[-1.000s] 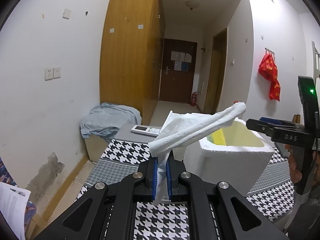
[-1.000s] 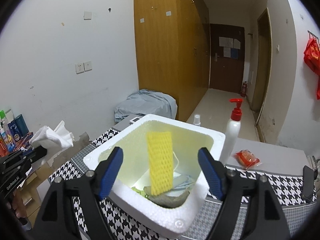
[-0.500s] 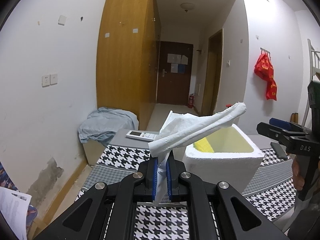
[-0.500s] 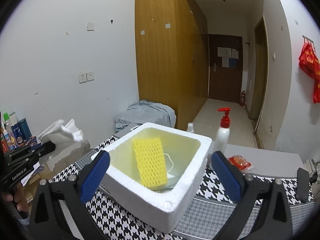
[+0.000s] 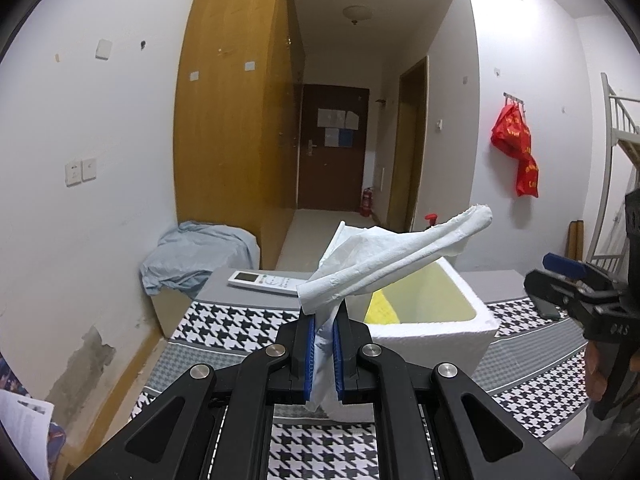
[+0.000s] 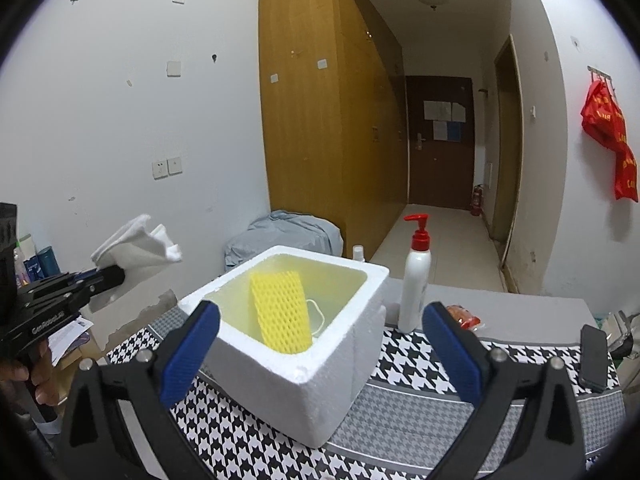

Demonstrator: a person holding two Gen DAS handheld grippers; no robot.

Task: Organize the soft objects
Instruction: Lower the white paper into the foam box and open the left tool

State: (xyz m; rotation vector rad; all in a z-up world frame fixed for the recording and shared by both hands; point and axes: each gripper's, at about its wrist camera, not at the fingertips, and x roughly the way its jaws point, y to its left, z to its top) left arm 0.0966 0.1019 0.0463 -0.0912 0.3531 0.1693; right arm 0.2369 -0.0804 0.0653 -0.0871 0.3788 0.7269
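Backing off the box (image 6: 304,344), your right gripper (image 6: 320,352) is standing wide and empty; your left (image 5: 323,354) is pinching tissue (image 5: 396,256), so be lowering it inside before releasing.

I see a crumpled white paper towel (image 5: 384,264) pinched upright, its loose end flopping toward 2 o'clock. A yellow foam net sleeve (image 6: 282,312) leans tilted inside the white foam box (image 6: 304,368).

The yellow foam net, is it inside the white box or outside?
Inside: the yellow foam net leans within the white foam box.
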